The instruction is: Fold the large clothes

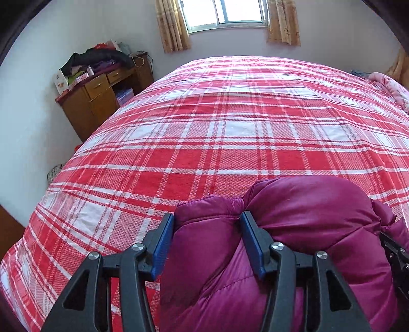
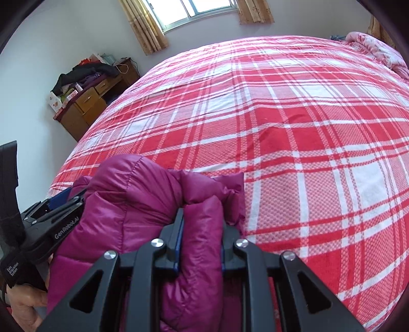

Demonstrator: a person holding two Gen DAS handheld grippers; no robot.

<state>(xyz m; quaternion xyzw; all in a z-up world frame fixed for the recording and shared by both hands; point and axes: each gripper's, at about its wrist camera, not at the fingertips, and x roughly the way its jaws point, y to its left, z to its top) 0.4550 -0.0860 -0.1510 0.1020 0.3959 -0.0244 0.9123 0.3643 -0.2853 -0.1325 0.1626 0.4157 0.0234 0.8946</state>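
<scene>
A magenta puffer jacket [image 1: 301, 219] is bunched up over the near edge of the bed. My left gripper [image 1: 207, 224] has its blue pads on either side of a thick fold of the jacket. My right gripper [image 2: 202, 219] is shut on another thick fold of the same jacket [image 2: 133, 204]. In the right wrist view the left gripper [image 2: 51, 217] shows at the left, pressed into the jacket. In the left wrist view part of the right gripper [image 1: 396, 258] shows at the right edge.
The bed carries a red and white plaid cover [image 1: 230, 132] that fills most of both views. A wooden desk [image 1: 102, 97] piled with clothes stands at the far left by the wall. A pink quilt [image 2: 378, 48] lies at the far right. A window [image 1: 227, 12] is at the back.
</scene>
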